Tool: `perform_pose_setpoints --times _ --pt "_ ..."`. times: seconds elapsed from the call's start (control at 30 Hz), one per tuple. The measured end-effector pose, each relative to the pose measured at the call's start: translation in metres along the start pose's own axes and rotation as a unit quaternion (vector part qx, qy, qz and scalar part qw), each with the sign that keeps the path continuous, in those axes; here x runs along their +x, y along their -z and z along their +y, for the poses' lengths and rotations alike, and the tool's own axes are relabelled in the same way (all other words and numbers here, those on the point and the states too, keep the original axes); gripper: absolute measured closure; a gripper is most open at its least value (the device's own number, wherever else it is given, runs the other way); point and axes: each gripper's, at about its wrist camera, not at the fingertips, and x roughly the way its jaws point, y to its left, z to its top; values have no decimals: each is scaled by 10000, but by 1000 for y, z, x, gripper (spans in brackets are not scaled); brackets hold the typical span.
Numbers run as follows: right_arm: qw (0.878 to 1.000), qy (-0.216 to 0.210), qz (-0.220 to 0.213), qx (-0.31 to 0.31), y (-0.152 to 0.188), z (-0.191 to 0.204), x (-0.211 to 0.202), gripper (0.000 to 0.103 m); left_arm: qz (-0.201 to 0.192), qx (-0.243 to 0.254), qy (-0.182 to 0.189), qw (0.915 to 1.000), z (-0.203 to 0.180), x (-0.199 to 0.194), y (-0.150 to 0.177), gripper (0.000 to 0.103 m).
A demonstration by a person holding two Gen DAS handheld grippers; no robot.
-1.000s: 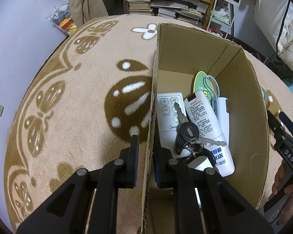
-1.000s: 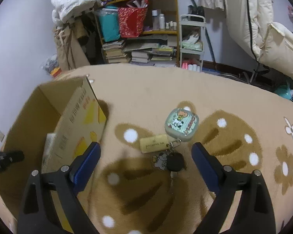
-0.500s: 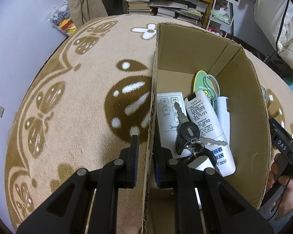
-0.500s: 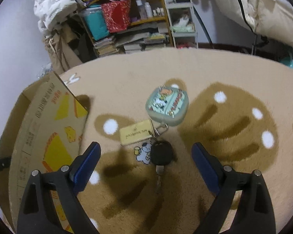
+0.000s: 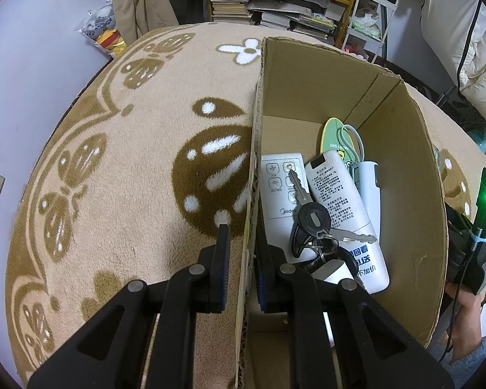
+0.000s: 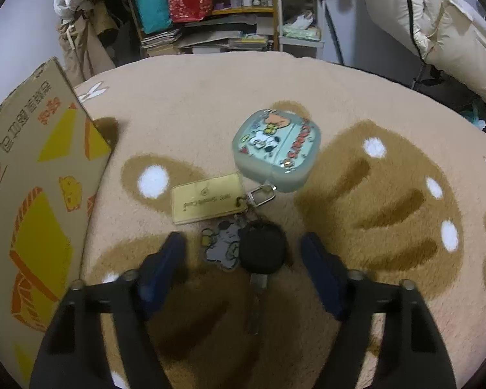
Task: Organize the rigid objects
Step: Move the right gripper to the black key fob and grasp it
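My left gripper (image 5: pixel 240 246) is shut on the near wall of an open cardboard box (image 5: pixel 255 149), one finger outside and one inside. In the box lie two white remotes (image 5: pixel 337 194), a bunch of keys (image 5: pixel 314 223) and a green oval item (image 5: pixel 335 136). My right gripper (image 6: pixel 243 246) is open and low over the rug, its fingers either side of a black-headed key (image 6: pixel 262 253). The key is ringed to a yellow tag (image 6: pixel 207 197), a cartoon charm (image 6: pixel 220 243) and a pale green case (image 6: pixel 277 150).
The box's printed outer wall (image 6: pixel 39 188) stands left of the right gripper. The beige and brown patterned rug (image 5: pixel 129 168) covers the floor. Shelves with books and bags (image 6: pixel 204 16) and a white rack (image 6: pixel 301 26) line the back. Bedding (image 6: pixel 437 26) hangs at right.
My right gripper has moved forward and down onto the key bunch, so the black key now sits between its open fingers. The left gripper has held still on the box wall.
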Motion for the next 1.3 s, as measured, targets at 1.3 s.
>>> perform_pose_setpoints --times 1.3 --pt "9965 -757 -224 292 -2 -18 -35 70 31 -29 50 10000 0 3 0 90"
